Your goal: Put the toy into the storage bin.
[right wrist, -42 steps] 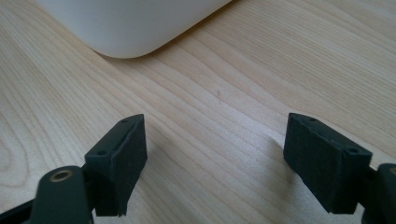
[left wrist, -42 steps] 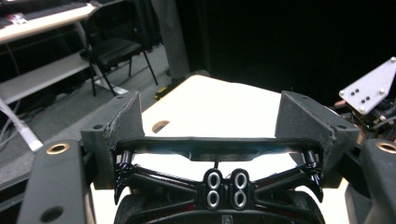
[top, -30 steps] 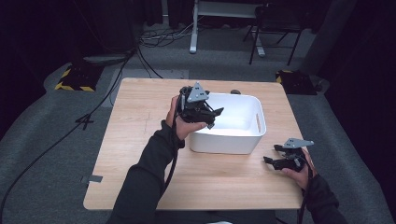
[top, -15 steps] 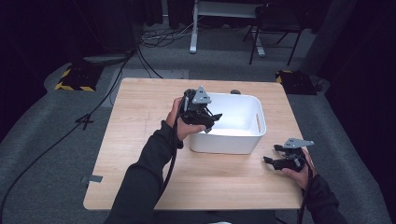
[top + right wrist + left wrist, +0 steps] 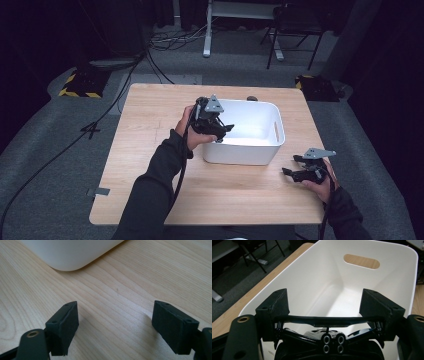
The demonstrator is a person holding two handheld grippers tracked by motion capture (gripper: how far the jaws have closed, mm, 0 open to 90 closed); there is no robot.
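Hovering at the left rim of the white bin [image 5: 250,142], the left gripper [image 5: 222,129] has barely been shifted, its jaws held wide with nothing between them. The right gripper [image 5: 290,165] (equally wide, empty) is kept still on the table [image 5: 150,150] near the bin's right corner. The bin is seen empty at mid-table, so little progress is judged. No writing can be read.
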